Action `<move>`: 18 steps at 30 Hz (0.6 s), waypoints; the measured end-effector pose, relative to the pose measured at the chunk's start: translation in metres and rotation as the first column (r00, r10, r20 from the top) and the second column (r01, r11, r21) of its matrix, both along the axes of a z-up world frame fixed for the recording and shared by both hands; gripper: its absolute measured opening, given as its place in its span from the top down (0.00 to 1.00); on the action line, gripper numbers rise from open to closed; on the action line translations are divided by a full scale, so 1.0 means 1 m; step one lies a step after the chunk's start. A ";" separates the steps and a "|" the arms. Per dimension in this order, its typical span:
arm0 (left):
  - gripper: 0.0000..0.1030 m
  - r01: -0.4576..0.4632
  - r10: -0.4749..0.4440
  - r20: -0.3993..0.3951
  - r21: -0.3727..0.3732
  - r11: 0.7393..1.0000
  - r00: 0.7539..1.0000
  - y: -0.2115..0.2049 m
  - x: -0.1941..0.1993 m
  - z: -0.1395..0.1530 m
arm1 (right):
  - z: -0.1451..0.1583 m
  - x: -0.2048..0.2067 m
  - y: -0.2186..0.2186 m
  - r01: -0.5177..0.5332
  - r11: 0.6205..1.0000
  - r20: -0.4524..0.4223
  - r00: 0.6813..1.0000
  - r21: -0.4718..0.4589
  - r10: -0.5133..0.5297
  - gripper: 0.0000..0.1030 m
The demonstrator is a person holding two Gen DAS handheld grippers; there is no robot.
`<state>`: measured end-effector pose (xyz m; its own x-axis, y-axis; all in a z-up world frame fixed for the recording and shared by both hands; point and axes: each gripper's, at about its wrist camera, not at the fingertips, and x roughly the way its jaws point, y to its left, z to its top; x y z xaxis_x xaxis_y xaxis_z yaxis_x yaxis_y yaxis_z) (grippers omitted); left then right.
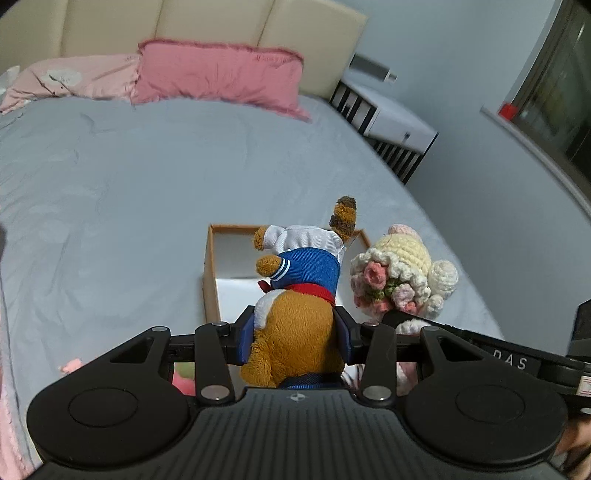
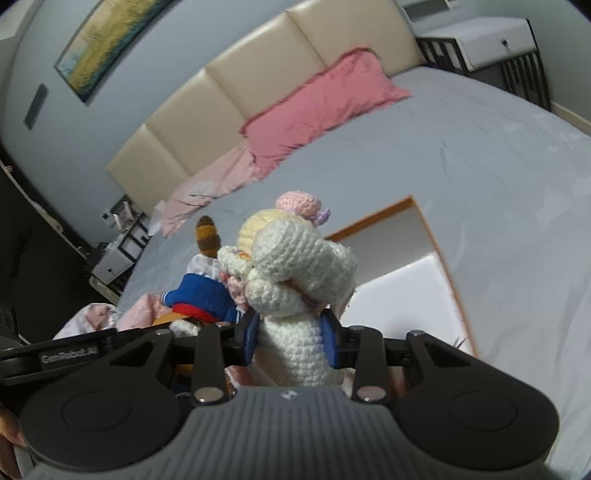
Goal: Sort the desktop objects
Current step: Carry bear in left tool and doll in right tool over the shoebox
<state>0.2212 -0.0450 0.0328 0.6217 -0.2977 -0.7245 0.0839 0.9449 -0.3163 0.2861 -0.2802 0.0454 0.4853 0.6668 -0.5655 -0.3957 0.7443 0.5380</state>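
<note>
Two soft toys are held up over a big bed with a grey sheet. At the far end of the bed stands a cream headboard, and a pink pillow leans on it. A paler pink pillow lies just left of that one. A white bedside cabinet stands at the far right of the bed.

On the bed sits an open box with orange-brown sides and a white inside. It is near the right edge of the bed. Both toys are up in front of it, so part of it is hidden.

The left gripper has its blue fingers pinching a brown plush animal. The toy wears a blue top, a red scarf and white trousers. It hangs upside down, with its striped tail pointing up, and it sits over the near part of the box.

The right gripper has its blue fingers pinching a cream crochet doll. The doll has yellow hair, a pink hat and a bunch of pink yarn flowers. It is just right of the plush animal, and the two toys are very close together.
</note>
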 end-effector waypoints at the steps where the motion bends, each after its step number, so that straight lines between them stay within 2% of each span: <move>1: 0.52 0.003 -0.003 -0.019 0.001 1.000 1.000 -0.003 0.007 -0.007 | -0.006 0.007 0.001 -0.003 1.000 -0.008 1.000 -0.023 0.003 0.64; 6: 0.52 0.001 -0.001 -0.094 0.008 1.000 0.996 -0.022 0.039 -0.041 | -0.033 0.043 0.010 -0.040 0.993 -0.061 0.998 -0.113 0.033 0.64; 11: 0.52 0.028 -0.022 -0.123 0.046 0.999 0.992 -0.039 0.053 -0.052 | -0.049 0.061 0.018 -0.057 0.973 -0.077 0.996 -0.226 0.041 0.64; 15: 0.52 0.037 -0.032 -0.137 0.038 0.999 0.990 -0.048 0.062 -0.063 | -0.056 0.070 0.014 -0.054 0.964 -0.102 0.994 -0.262 0.028 0.64; 18: 0.52 0.023 -0.015 -0.119 0.071 0.997 0.993 -0.051 0.067 -0.069 | -0.060 0.075 0.010 -0.053 0.965 -0.125 0.992 -0.257 0.022 0.64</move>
